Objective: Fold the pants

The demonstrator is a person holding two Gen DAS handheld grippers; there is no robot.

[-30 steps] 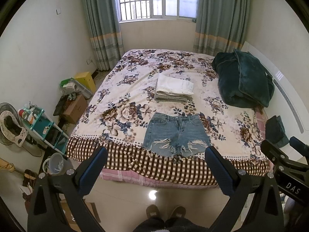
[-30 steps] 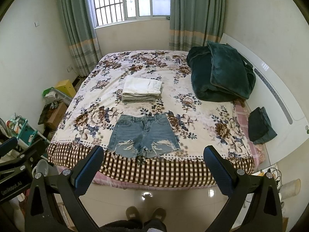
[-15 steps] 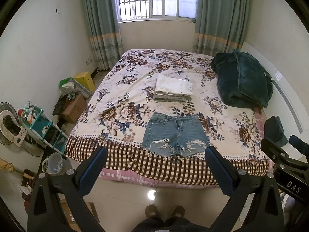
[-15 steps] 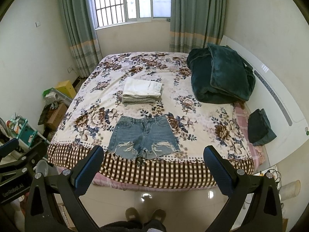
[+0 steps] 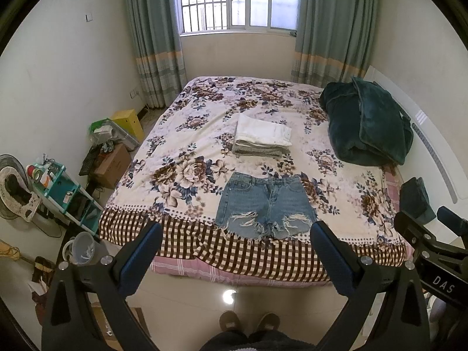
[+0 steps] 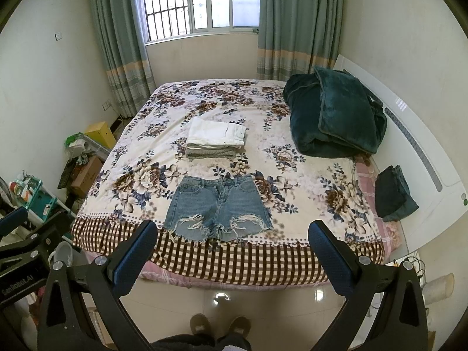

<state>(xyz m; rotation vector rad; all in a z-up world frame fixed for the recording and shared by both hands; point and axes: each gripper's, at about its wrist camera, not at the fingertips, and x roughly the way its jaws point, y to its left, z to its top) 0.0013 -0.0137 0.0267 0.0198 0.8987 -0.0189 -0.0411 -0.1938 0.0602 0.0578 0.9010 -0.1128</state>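
Observation:
Blue denim shorts (image 5: 264,206) with frayed hems lie flat near the foot edge of the floral bed (image 5: 190,134), waistband toward the window; they also show in the right wrist view (image 6: 218,206). My left gripper (image 5: 235,231) is open and empty, held over the floor well short of the bed. My right gripper (image 6: 229,228) is open and empty too, at a like distance. Each gripper shows at the other view's edge.
A stack of folded white and grey clothes (image 5: 261,140) lies behind the shorts. A dark green blanket (image 5: 365,122) is heaped at the right; a small dark folded item (image 6: 393,197) lies by the headboard. Boxes, a shelf and a bucket (image 5: 83,248) crowd the left floor.
Both views have drifted slightly back and up, so the bed and shorts sit a little higher in frame. Both grippers stay open and empty.

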